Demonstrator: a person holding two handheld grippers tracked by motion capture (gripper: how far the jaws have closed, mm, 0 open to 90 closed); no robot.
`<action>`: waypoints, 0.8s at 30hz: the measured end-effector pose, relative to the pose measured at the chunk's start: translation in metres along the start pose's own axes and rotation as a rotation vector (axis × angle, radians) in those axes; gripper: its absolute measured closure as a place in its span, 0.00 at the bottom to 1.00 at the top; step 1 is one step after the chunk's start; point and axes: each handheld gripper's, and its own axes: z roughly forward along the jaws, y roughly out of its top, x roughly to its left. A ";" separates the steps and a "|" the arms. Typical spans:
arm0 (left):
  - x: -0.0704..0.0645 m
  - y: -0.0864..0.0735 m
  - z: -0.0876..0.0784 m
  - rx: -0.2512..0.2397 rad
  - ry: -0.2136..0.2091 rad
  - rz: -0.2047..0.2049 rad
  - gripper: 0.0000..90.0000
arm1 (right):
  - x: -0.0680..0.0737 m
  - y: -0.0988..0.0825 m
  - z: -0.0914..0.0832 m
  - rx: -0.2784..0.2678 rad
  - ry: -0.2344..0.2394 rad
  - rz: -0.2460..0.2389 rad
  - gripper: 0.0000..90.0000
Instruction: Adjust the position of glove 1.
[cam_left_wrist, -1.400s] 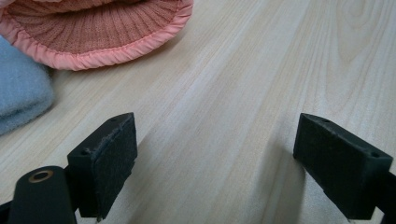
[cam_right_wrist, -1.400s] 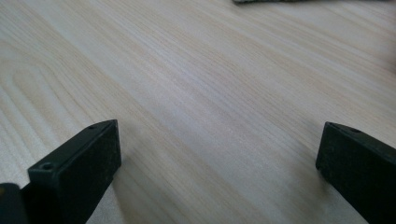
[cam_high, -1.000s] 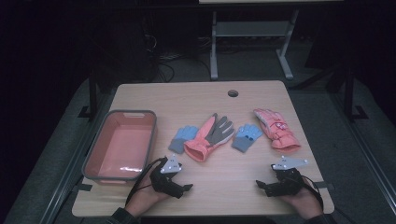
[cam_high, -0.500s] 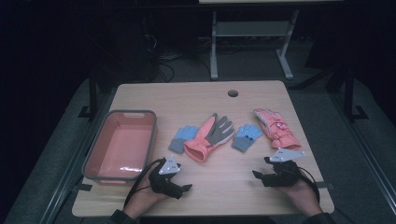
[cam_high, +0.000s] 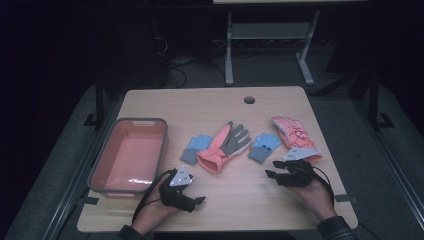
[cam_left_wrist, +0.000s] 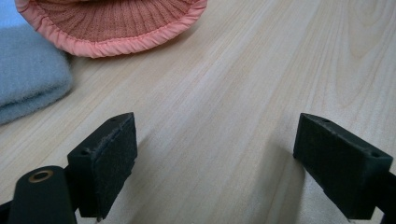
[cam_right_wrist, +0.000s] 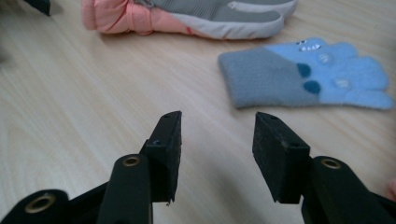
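Four gloves lie across the table's middle: a small blue glove (cam_high: 195, 148), a pink and grey glove (cam_high: 226, 144), a second blue glove (cam_high: 262, 146) and a pink glove (cam_high: 291, 134). My left gripper (cam_high: 199, 201) rests near the front edge, open wide over bare wood (cam_left_wrist: 219, 163). Just beyond it are the pink glove's ribbed cuff (cam_left_wrist: 116, 23) and the blue glove (cam_left_wrist: 28, 79). My right gripper (cam_high: 271, 175) is open a little (cam_right_wrist: 217, 149) and points at the second blue glove (cam_right_wrist: 299, 79), a short way off. The pink and grey glove (cam_right_wrist: 187, 16) lies farther back.
A pink bin with a grey rim (cam_high: 105, 165) stands at the table's left side. A round cable hole (cam_high: 249, 99) is near the far edge. A metal stand (cam_high: 265, 35) and cables sit on the dark floor beyond.
My right gripper has slid left and slightly forward, closer to the second blue glove. My left gripper has stayed where it was.
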 end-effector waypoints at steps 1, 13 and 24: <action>0.000 0.000 0.000 0.000 0.000 0.000 0.14 | 0.000 0.002 0.001 -0.003 0.005 0.009 0.61; 0.000 0.000 0.000 -0.001 0.000 0.001 0.14 | -0.013 0.021 0.017 -0.010 -0.001 0.013 0.69; 0.000 0.000 0.000 -0.001 -0.001 -0.003 0.14 | -0.028 0.036 0.032 0.002 -0.019 0.026 0.71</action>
